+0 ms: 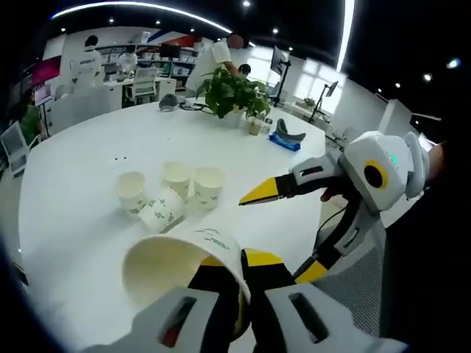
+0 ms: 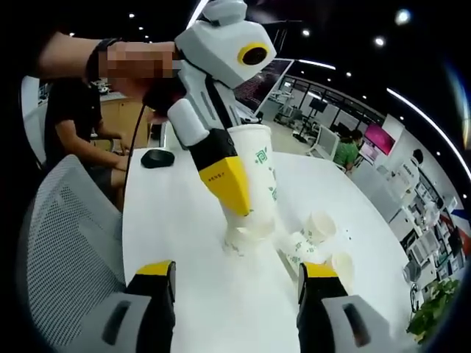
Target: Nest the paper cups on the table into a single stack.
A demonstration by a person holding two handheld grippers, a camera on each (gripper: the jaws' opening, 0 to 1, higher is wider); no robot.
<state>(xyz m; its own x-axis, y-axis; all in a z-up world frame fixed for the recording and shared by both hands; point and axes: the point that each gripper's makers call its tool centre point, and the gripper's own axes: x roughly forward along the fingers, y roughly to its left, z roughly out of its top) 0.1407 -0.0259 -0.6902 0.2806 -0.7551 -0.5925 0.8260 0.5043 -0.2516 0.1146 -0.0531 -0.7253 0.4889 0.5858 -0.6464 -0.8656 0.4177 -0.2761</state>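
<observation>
The left gripper, at bottom centre of the left gripper view, is clenched on the rim wall of a paper cup stack, one yellow-tipped jaw inside the mouth and one outside. In the right gripper view the same stack stands near frame centre, tilted, its base touching or just above the white table; contact cannot be confirmed. The right gripper, at the bottom of that view, is released, jaws spread wide with nothing between them, and it hangs just short of the stack. Four loose paper cups sit left of centre in the left gripper view: three upright, one on its side touching its neighbours. Likely step: carry the stack to the next loose cup and nest it. Keep the left grasp firm and the stack axis vertical before lowering; a tilted entry will jam on the rim. Use the right gripper to steady an upright cup by its wall. Right the fallen cup first, since it crowds the others. A potted plant stands well apart, upper centre.
</observation>
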